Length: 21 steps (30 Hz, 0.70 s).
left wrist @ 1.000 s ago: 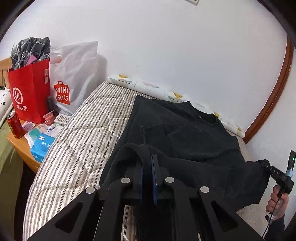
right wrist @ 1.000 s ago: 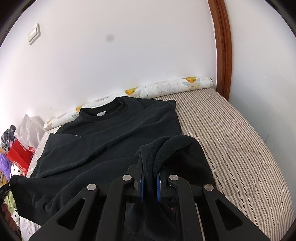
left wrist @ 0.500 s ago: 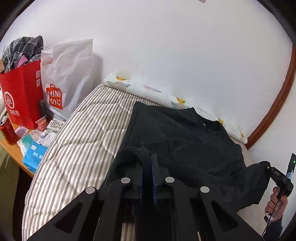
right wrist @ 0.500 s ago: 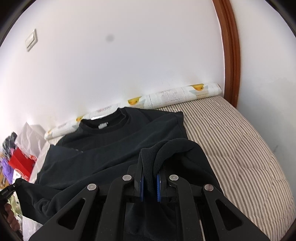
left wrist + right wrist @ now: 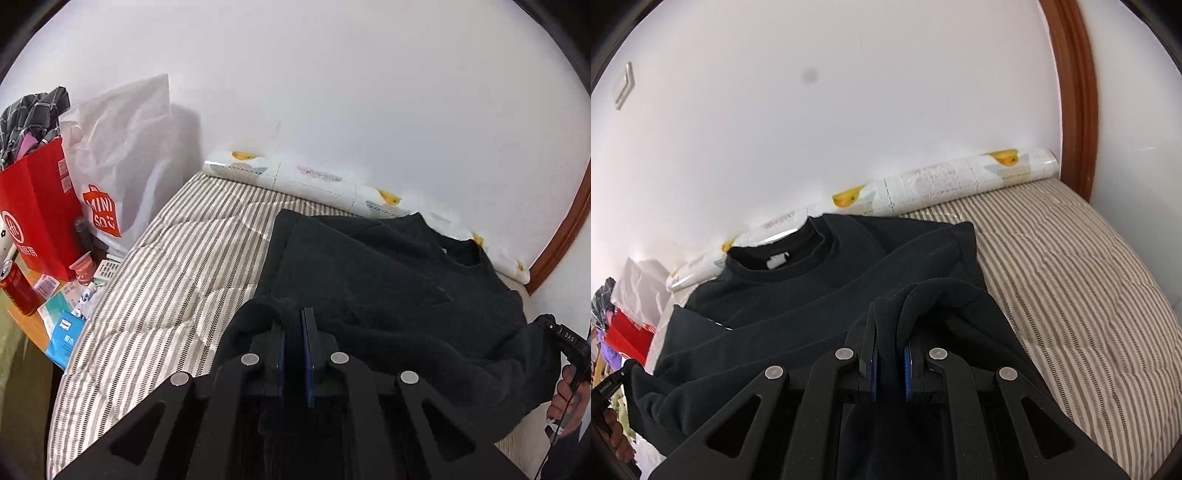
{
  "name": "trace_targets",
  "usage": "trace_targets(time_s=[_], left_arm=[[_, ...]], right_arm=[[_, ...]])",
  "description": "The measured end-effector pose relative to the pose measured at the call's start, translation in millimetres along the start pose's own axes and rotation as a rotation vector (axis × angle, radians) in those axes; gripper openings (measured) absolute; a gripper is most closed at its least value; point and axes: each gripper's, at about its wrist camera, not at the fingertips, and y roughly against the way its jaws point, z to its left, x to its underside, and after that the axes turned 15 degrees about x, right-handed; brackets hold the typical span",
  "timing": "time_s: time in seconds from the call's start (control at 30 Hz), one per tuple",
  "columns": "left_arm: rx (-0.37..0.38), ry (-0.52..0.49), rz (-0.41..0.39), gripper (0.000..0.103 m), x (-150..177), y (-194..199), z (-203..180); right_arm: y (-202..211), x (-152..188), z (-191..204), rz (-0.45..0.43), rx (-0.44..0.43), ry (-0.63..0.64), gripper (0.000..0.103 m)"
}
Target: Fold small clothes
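Striped bed (image 5: pixel 1089 280) w/ black sweatshirt (image 5: pixel 820 295) spread flat, left gripper (image 5: pixel 293 328) & right gripper (image 5: pixel 890 332) each clamped on its hem, now carried farther toward collar, so bottom fold's underway.

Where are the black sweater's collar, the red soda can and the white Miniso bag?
black sweater (image 5: pixel 798 273), right wrist view, on the front of its collar band.
red soda can (image 5: pixel 16 291), left wrist view, on its side.
white Miniso bag (image 5: pixel 122 147), left wrist view, on its crumpled front.

Sweatshirt (image 5: pixel 798 317) hem — higher, farther forward
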Motion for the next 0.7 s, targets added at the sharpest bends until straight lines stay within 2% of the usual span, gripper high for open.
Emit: trace_targets(time_s=[0.13,0.23,0.33,0.4,0.47,0.57,0.6,0.7], left_arm=[[-0.009,0.0,0.017,0.011,0.5,-6.3,2.3],[0.001,0.008,0.031,0.011,1.1,-4.8,3.0],[0.001,-0.007,0.052,0.012,2.1,-0.1,0.4],[0.0,-0.024,0.054,0.013,4.7,6.9,-1.4],[0.007,-0.027,0.048,0.016,9.8,17.4,0.8],[0.012,-0.004,0.026,0.026,18.4,33.4,9.3],[0.01,0.003,0.018,0.033,22.0,39.6,12.8],[0.003,0.007,-0.002,0.046,34.0,57.8,22.5]], right_arm=[[-16.3,2.0,4.2,0.043,0.031,0.04,0.011],[-13.5,1.9,-0.7,0.063,0.005,0.038,0.016],[1.6,1.9,-5.9,0.072,-0.024,0.064,0.028],[19.6,5.0,-9.1,0.054,-0.032,0.092,0.045],[39.3,10.5,-14.1,0.012,-0.017,0.125,0.048],[65.8,18.4,-31.5,-0.034,0.01,0.134,0.048],[72.7,20.9,-39.4,-0.043,0.019,0.122,0.048],[82.2,30.9,-63.9,-0.028,0.063,0.084,0.048]])
